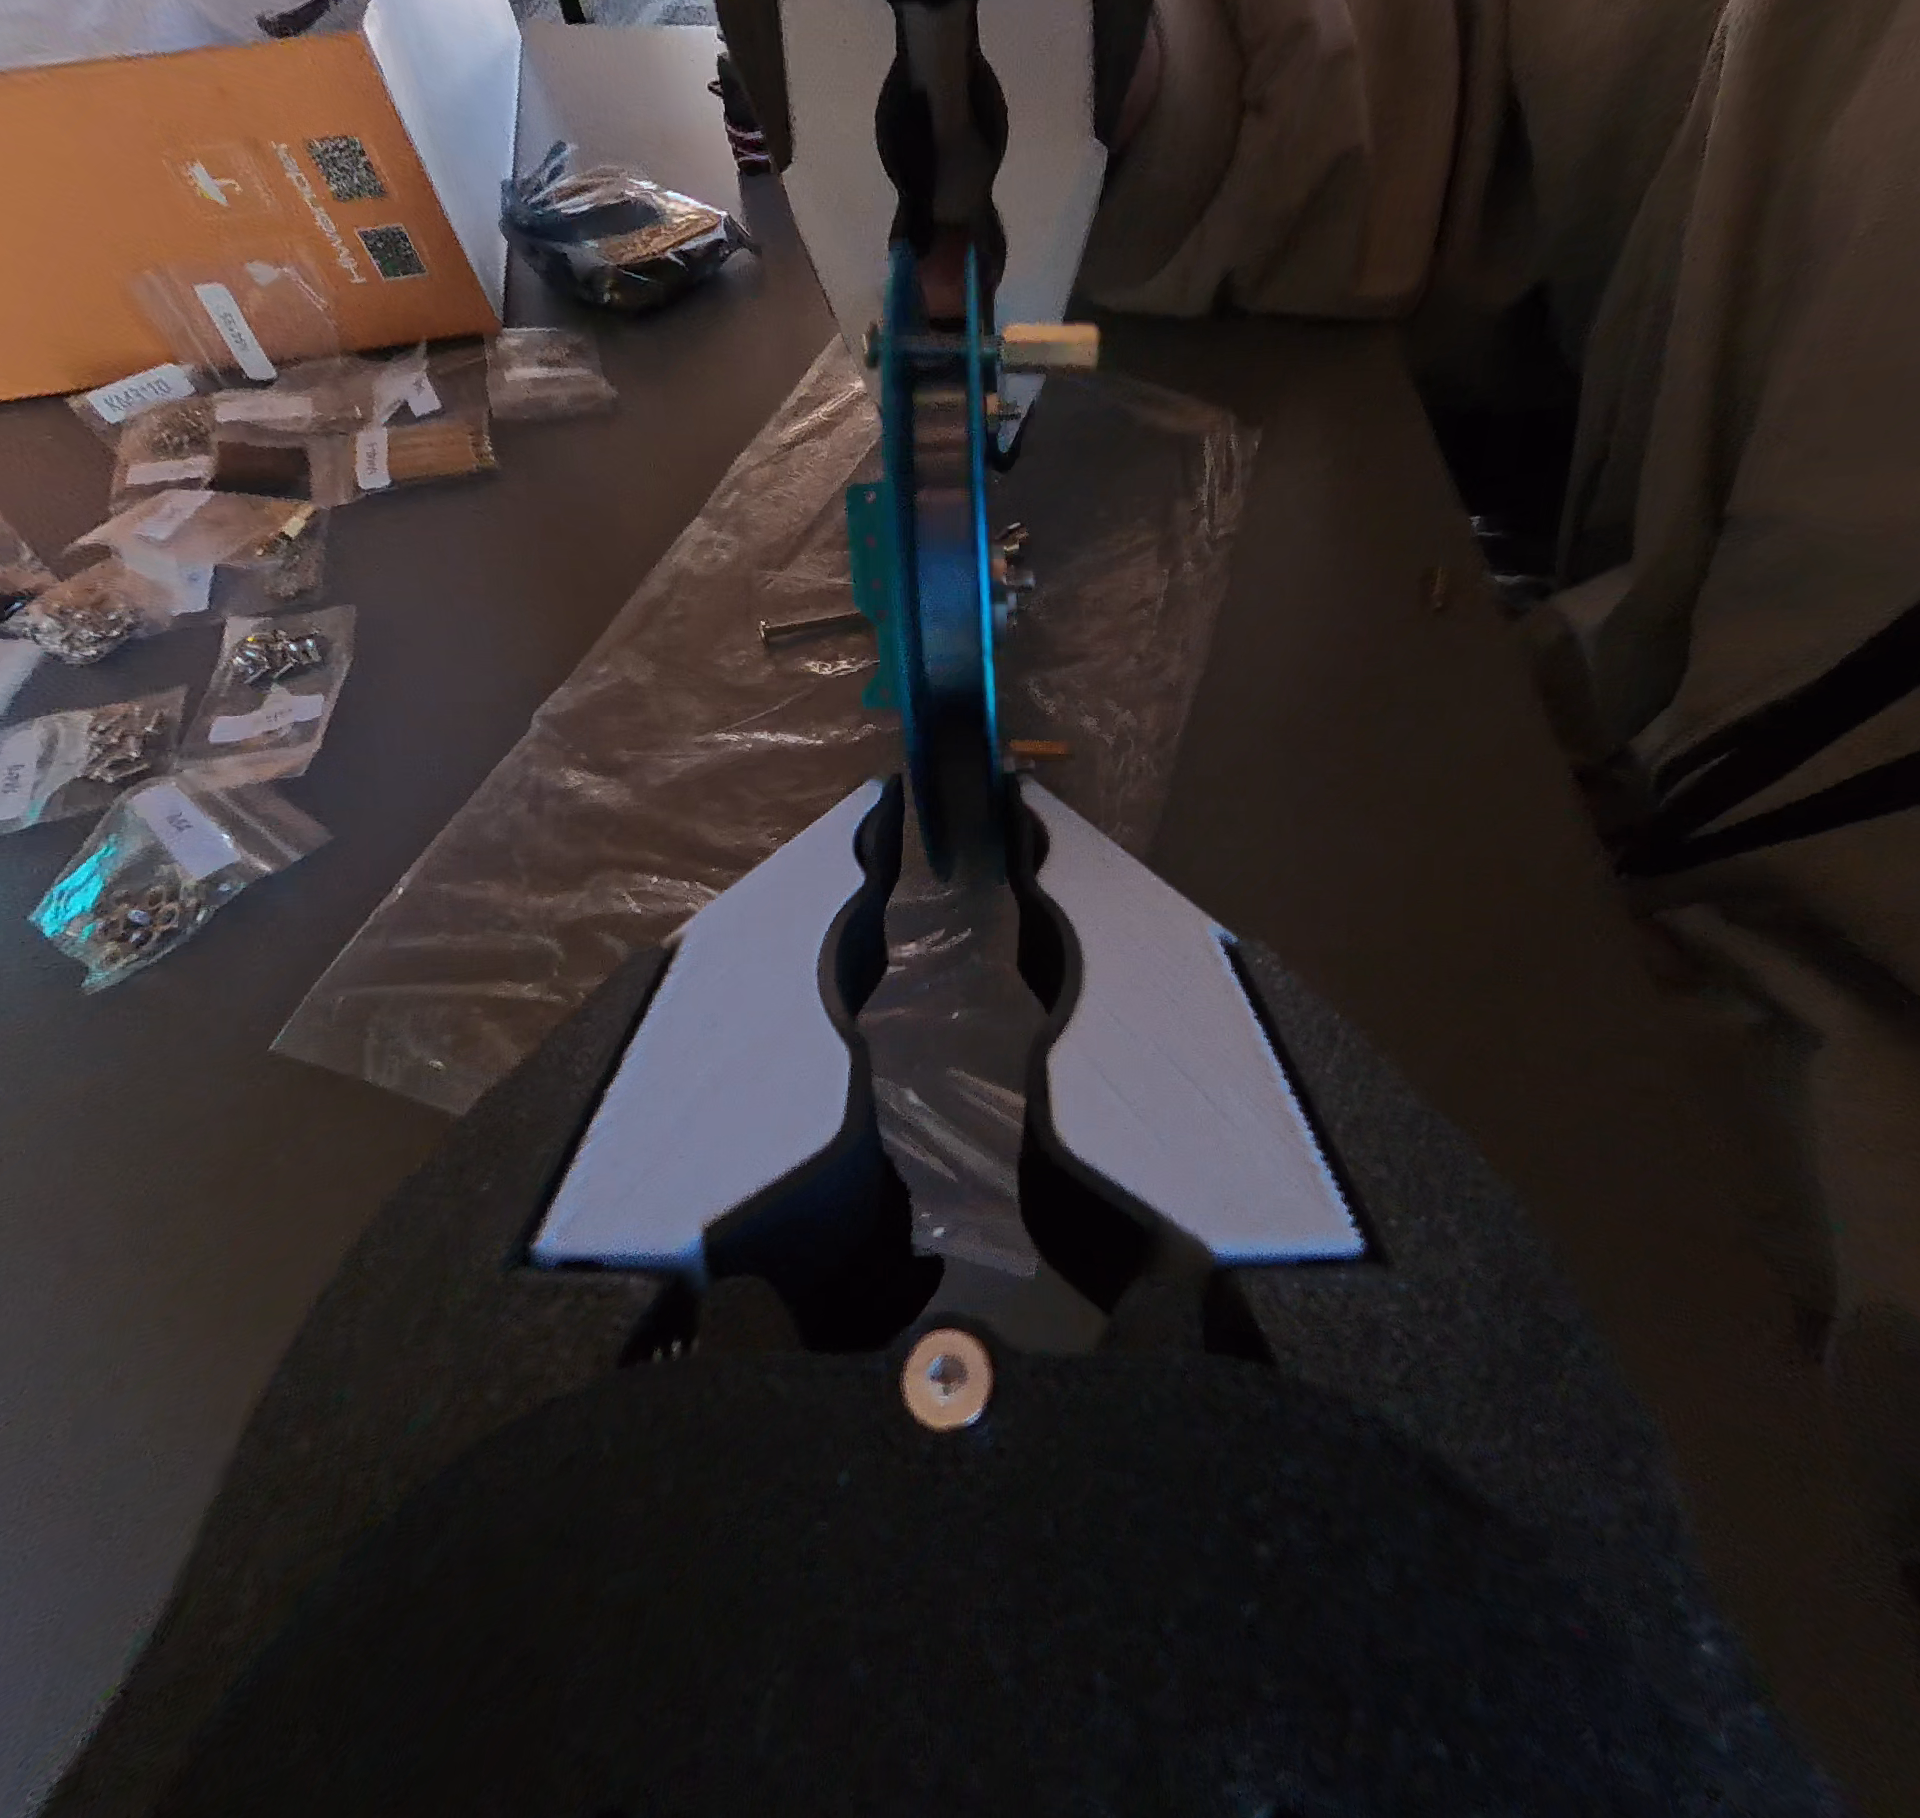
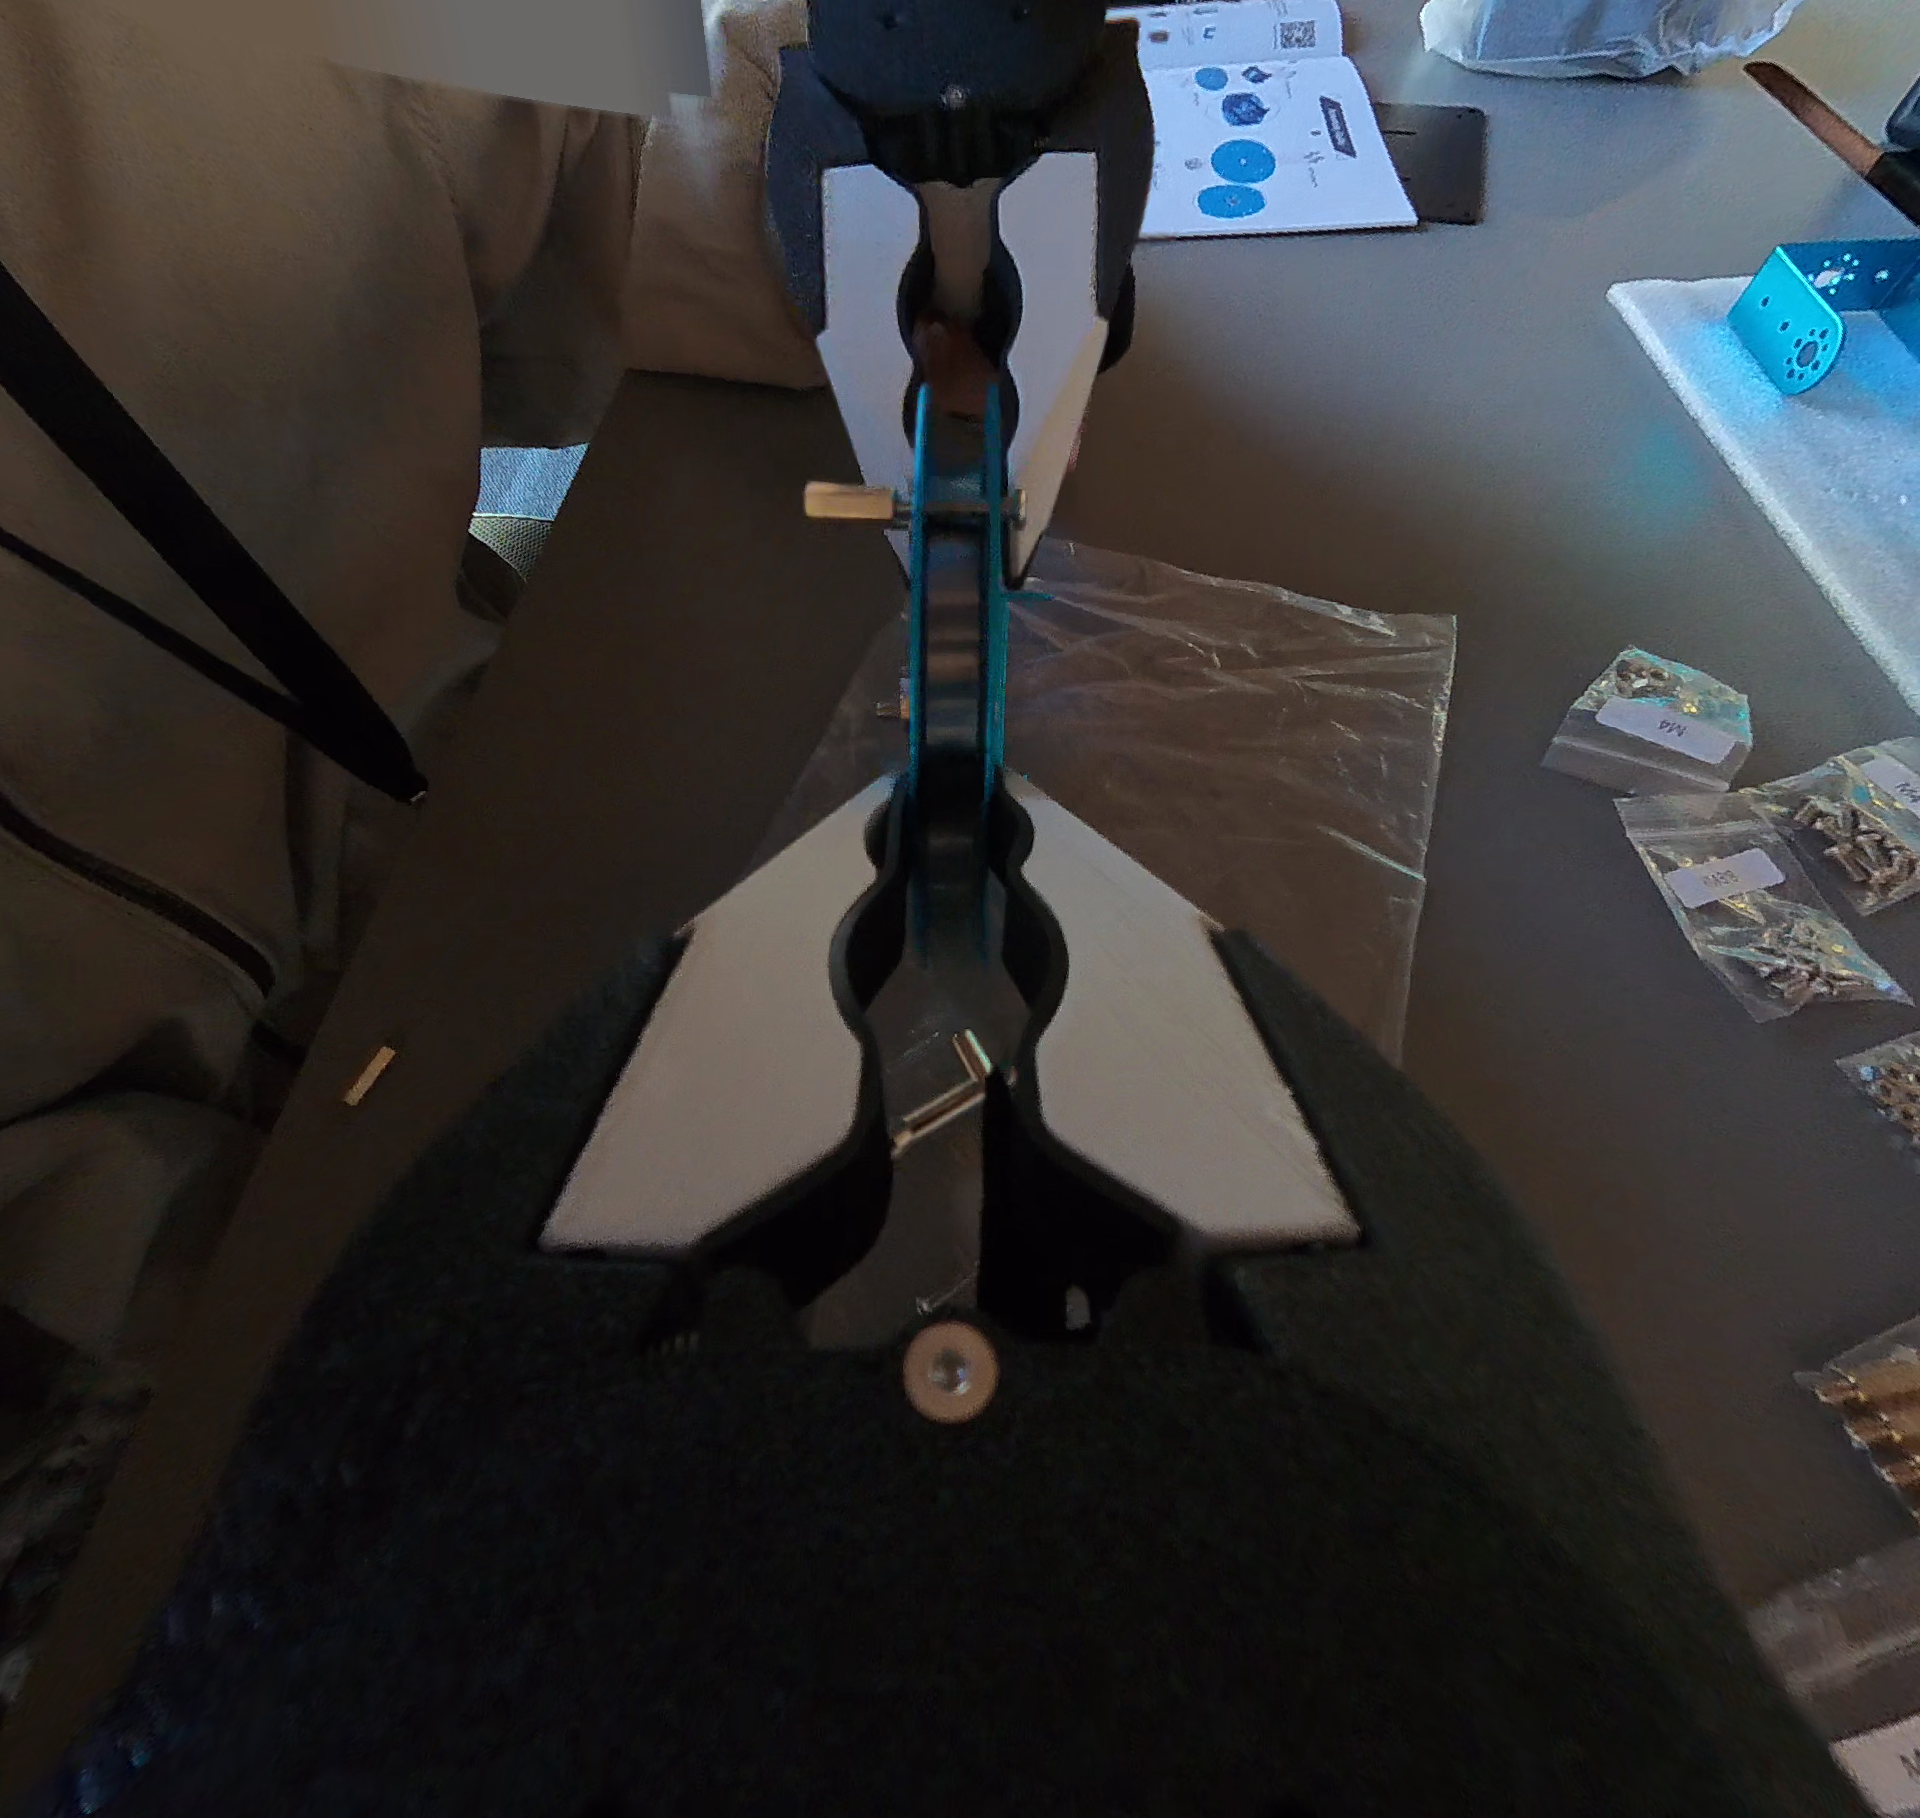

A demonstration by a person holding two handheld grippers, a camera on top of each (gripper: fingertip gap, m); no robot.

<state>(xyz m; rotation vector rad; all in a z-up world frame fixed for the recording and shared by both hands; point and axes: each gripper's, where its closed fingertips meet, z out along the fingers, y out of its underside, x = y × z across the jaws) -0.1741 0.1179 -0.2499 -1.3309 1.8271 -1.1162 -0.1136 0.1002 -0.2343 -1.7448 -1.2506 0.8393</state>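
Observation:
A blue two-disc assembly (image 1: 940, 625) with a black core stands on edge above a clear plastic sheet (image 1: 623, 781) on the dark table. My left gripper (image 1: 951, 818) is shut on its near rim. My right gripper (image 1: 940, 241) faces it and is shut on the far rim. In the right wrist view the right gripper (image 2: 951, 833) clamps the assembly (image 2: 956, 646) deep between its fingers, and the left gripper (image 2: 961, 355) holds the opposite rim. A brass standoff (image 1: 1049, 347) sticks out sideways from the disc; it also shows in the right wrist view (image 2: 847, 501).
A loose screw (image 1: 810, 630) and a metal pin (image 2: 940, 1093) lie on the plastic. Bags of hardware (image 1: 156, 625), an orange box (image 1: 208, 210), a booklet (image 2: 1268, 137), a blue bracket (image 2: 1818, 314) on white foam (image 2: 1766, 480), more bags (image 2: 1745, 895). Beige fabric (image 2: 208, 521) borders the table edge.

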